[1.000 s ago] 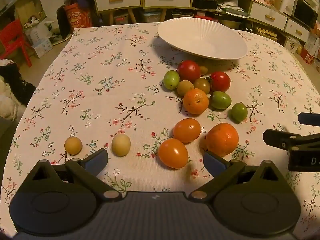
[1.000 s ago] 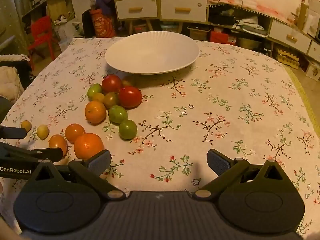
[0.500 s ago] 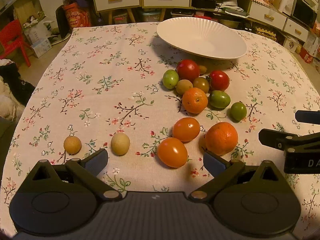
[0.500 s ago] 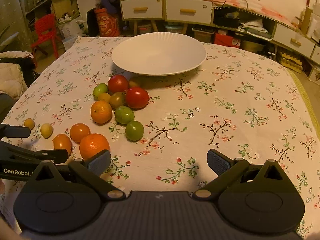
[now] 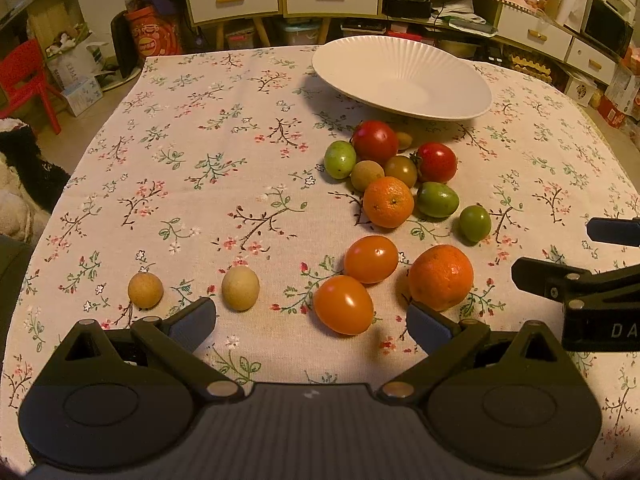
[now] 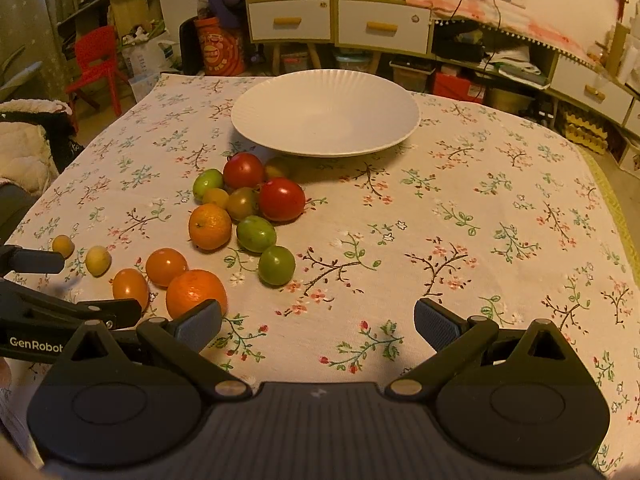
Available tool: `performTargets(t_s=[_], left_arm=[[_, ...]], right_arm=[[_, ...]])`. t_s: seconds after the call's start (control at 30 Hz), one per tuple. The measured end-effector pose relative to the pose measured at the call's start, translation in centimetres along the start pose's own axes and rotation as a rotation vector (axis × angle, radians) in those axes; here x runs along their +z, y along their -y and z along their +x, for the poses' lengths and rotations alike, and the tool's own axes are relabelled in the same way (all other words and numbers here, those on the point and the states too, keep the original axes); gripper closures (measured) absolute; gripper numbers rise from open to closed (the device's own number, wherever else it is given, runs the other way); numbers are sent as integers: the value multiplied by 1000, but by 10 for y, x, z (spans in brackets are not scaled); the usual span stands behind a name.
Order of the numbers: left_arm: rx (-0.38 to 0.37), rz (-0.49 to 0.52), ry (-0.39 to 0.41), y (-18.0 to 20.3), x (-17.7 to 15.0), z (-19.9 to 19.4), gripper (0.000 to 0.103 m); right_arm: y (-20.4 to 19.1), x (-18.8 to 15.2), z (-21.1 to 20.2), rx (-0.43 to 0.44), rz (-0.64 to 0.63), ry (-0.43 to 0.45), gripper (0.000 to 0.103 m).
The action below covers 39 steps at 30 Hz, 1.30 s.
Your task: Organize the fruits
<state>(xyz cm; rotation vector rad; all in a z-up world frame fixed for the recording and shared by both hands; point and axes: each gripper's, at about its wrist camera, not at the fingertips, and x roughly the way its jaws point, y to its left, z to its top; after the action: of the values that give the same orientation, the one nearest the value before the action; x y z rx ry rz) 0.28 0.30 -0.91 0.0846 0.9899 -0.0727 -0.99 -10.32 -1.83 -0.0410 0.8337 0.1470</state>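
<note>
The fingers [image 5: 192, 322] of the left gripper [image 5: 308, 322] stand spread wide with nothing between them, low over the near edge of the tabletop [image 5: 208, 152]; the right gripper [image 6: 318, 326] is just as wide open and equally empty, over bare floral cloth to the right of the fruit. No fruit has reached the white plate [image 5: 440, 110] yet, so the step in hand looks like the first pick.

The nearest candidates for the left gripper are the orange tomato [image 5: 343, 304] directly ahead of its gap, a second orange tomato [image 5: 371, 259] just behind it, and the large orange [image 5: 440, 277] just beside the right-hand finger. Two pale round fruits [image 5: 240, 288] lie apart to the left. Further back a tight cluster of red tomatoes [image 5: 375, 141], green fruits [image 5: 437, 199] and a smaller orange [image 5: 388, 201] sits just in front of the plate.

To do this well, I would centre the gap on one fruit only, come down so the pads meet its widest part, and close gently: round, smooth skins roll and tomatoes bruise. Taking the loose near fruit first avoids nudging the cluster. The plate's rim overhangs its base, so release low and toward the middle.

Readable writing: "GenRobot" on the left gripper's side seen from the right wrist view, and "DA" on the right gripper seen from the left.
</note>
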Motion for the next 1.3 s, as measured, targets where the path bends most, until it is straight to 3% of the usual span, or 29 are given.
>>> performTargets(t_s=[1.3], left_arm=[[-12, 0, -1, 0, -2, -3, 0]], right_arm=[[-2, 1, -2, -6, -12, 9, 0]])
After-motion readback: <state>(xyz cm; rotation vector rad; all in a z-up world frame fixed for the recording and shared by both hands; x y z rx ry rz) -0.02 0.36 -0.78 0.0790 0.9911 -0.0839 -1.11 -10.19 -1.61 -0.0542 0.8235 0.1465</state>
